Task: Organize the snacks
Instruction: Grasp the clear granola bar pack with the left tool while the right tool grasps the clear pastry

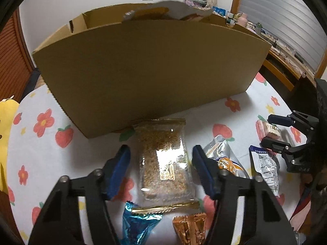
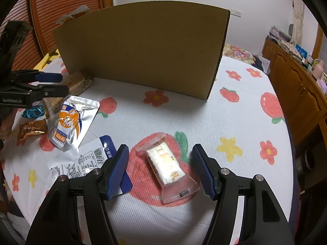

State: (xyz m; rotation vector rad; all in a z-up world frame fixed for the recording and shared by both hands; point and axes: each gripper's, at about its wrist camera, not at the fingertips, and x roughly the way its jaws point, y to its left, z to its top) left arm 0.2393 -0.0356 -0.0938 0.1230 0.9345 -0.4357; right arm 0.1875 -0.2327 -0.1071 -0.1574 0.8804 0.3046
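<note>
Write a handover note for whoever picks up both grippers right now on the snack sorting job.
Left gripper: open, pads either side of the clear sesame bar packet, not pressing on it.
Right gripper: open, straddling the pink-and-white candy packet, not touching it.
Cardboard box stands at the back of the table; something pale sticks up inside, contents otherwise hidden.
On the floral tablecloth: silver-and-orange pouch, white-and-blue pouch, teal candy, copper candy.
Done: hard to say.
Left: close on both framed snacks, box them, then the other four.
</note>
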